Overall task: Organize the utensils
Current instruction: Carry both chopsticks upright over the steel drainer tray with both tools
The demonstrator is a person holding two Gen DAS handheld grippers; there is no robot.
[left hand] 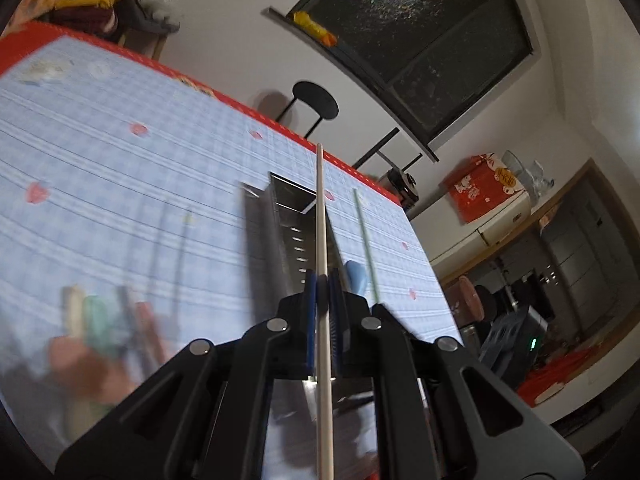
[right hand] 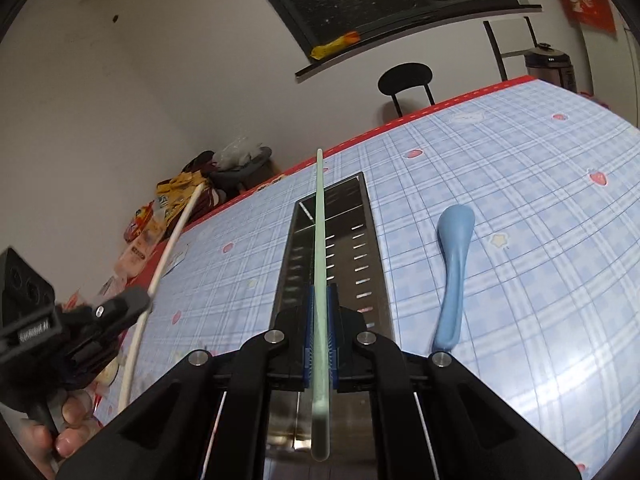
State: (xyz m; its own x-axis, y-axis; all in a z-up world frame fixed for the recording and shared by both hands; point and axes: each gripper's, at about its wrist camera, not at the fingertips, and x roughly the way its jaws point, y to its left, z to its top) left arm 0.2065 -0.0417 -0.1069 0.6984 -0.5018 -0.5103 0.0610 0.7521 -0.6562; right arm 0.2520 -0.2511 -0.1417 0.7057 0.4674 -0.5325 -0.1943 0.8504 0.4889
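Left gripper [left hand: 322, 286]: clamping a cream chopstick [left hand: 322, 240], centre frame.
Right gripper [right hand: 320, 300]: pinching a pale green chopstick [right hand: 320, 240] over the bin.
Metal bin [right hand: 362, 240]: lying mid-frame on the checked tablecloth [right hand: 520, 200]; its inside is looking bare, though shadowed.
Blue spoon [right hand: 452, 272]: resting right of the bin.

Two close wrist views along the tongs, sharing metal tray [left hand: 298, 216] [right hand: 340, 232].
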